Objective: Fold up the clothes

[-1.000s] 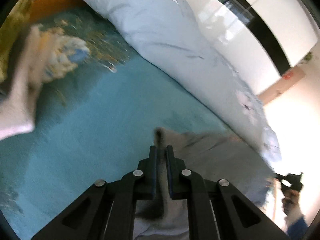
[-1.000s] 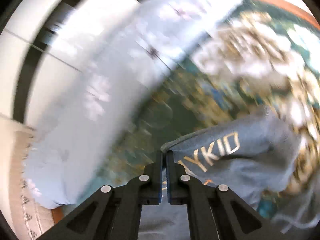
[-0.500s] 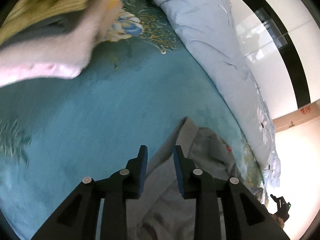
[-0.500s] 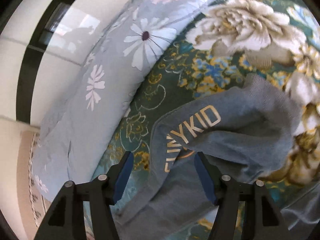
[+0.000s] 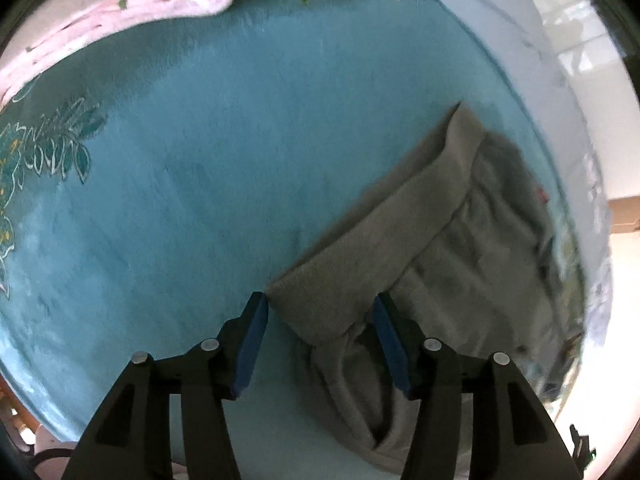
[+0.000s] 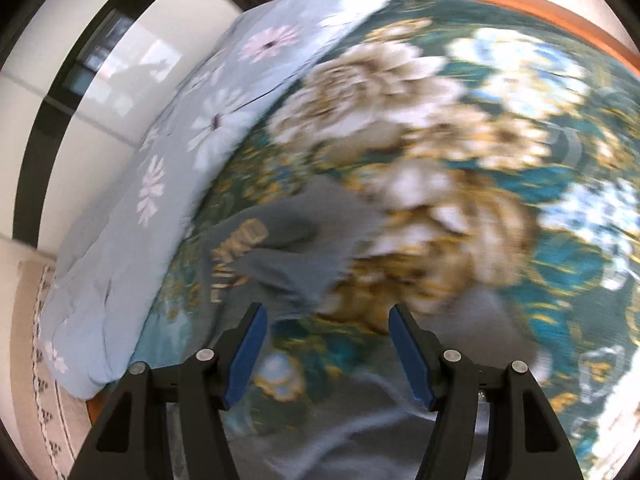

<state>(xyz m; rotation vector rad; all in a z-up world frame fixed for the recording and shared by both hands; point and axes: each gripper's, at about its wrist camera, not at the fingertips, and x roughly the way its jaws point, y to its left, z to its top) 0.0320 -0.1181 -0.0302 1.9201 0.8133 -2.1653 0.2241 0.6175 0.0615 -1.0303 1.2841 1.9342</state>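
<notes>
Left wrist view: the left gripper [image 5: 320, 336] stands wide open and holds nothing; the grey garment [image 5: 432, 248] lies crumpled on the teal blanket [image 5: 208, 168], its folded corner between the blue pads [image 5: 250, 346]; a pink towel [image 5: 120, 0] lies far left. Right wrist view: the right gripper [image 6: 330, 350] is wide open too, empty, above the garment [image 6: 288, 248], beside the pale quilt [image 6: 168, 168] on the left.

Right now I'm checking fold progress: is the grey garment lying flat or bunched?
Bunched. The grey garment lies crumpled on the teal blanket, one band folded across wrinkled layers.
</notes>
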